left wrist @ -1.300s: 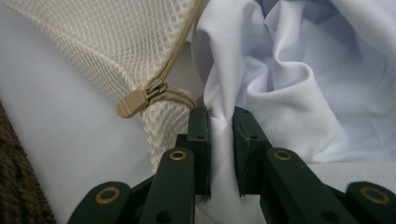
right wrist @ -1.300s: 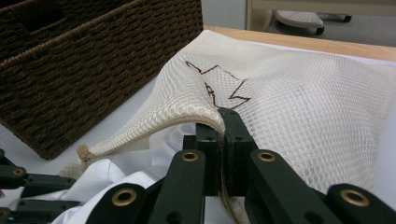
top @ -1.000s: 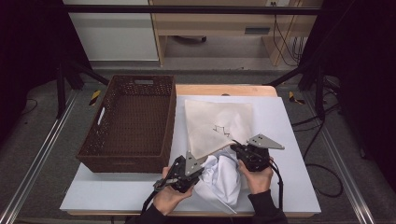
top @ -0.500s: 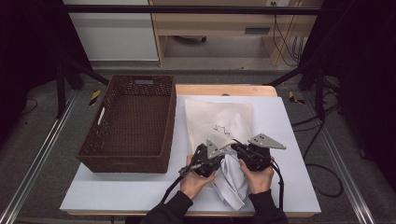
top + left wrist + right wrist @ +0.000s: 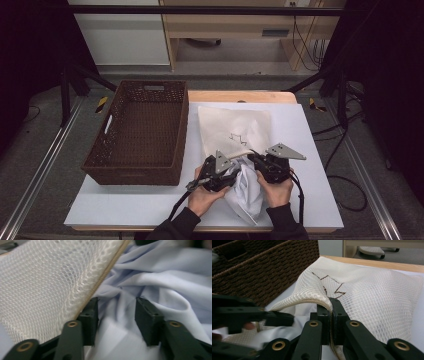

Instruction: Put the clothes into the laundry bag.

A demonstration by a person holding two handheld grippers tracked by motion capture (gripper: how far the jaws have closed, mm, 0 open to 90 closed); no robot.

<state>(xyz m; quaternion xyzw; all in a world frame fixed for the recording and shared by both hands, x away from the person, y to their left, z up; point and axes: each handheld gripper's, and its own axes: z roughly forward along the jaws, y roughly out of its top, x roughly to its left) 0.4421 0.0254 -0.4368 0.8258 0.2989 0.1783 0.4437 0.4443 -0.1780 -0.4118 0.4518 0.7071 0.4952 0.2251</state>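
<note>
**Between two grippers, a mesh bag and a pale cloth**

Between the two grippers lies the open mouth of a cream mesh bag (image 5: 235,131); the right gripper (image 5: 331,312) has its jaws pressed together on the bag's corded rim, lifting that edge off the table (image 5: 310,150); beyond its jaws the bag spreads flat, a brown zigzag mark on its mesh; to its left, in its own view, stands the brown wicker basket (image 5: 262,272); the left gripper (image 5: 116,315) has its jaws parted, with folds of light blue cloth (image 5: 162,285) between and around them but not clamped; the bag's rim runs just beside its left jaw; in the high view the cloth trails from both grippers toward the person's hands.
</note>
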